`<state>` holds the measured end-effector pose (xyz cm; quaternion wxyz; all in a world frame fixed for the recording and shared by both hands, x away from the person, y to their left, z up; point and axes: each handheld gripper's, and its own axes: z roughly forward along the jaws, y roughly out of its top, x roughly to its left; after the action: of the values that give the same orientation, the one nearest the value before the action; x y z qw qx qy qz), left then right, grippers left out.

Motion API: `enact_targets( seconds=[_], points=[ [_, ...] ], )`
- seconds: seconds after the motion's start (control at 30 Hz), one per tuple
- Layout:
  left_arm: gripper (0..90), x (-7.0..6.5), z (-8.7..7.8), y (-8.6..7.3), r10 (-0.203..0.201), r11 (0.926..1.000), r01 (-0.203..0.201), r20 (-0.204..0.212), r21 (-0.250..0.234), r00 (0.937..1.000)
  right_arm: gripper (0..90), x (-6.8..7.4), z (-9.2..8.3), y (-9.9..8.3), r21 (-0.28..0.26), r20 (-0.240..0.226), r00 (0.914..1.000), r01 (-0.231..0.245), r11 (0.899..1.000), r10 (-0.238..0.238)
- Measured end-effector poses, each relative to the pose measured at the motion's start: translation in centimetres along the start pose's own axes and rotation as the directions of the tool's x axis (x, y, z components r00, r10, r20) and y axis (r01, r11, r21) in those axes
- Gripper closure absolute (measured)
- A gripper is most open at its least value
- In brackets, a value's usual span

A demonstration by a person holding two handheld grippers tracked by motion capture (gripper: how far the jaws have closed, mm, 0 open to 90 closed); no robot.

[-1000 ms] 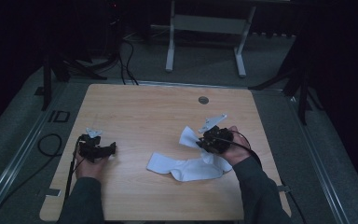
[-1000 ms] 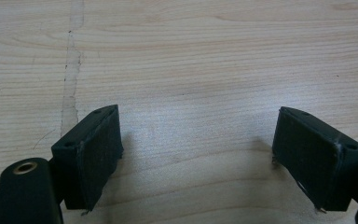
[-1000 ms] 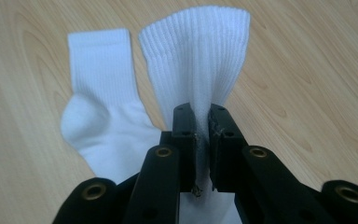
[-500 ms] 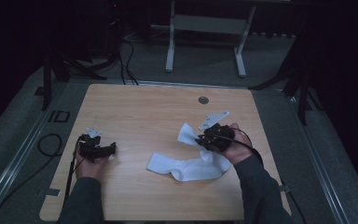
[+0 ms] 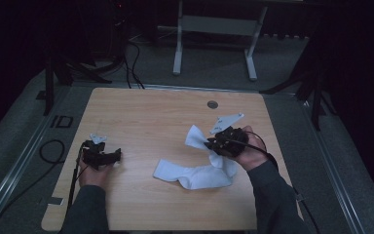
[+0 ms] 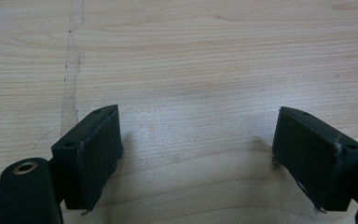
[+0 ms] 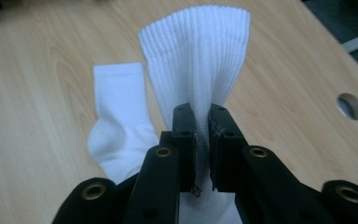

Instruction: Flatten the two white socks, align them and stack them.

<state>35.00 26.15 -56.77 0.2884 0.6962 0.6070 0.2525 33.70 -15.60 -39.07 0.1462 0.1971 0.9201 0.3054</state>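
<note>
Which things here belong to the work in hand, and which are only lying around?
Part of the work:
- ribbed sock, pinched in the right gripper
- second sock, flat on the table

Lying about:
- left gripper, open over bare wood
- metal stand beyond the table

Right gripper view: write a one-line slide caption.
Right gripper shut on a white ribbed sock, with a second sock lying flat on the wooden table.
</note>
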Motion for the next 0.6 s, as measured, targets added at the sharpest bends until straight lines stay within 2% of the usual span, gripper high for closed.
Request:
enact_targets(
  seconds=[0.3,0.6],
  points=[
    [15.9,0.0,0.0,0.0,0.000,1.0000,0.000,0.000,-0.001,1.0000,81.5,1.9,2.1,0.5,-0.012,-0.057,0.9982,0.019,1.000,-0.019],
    [15.9,0.0,0.0,0.0,0.000,1.0000,0.000,0.000,-0.001,1.0000,81.6,3.0,4.9,0.3,-0.002,-0.118,0.9930,0.008,1.000,-0.009]
  ],
)
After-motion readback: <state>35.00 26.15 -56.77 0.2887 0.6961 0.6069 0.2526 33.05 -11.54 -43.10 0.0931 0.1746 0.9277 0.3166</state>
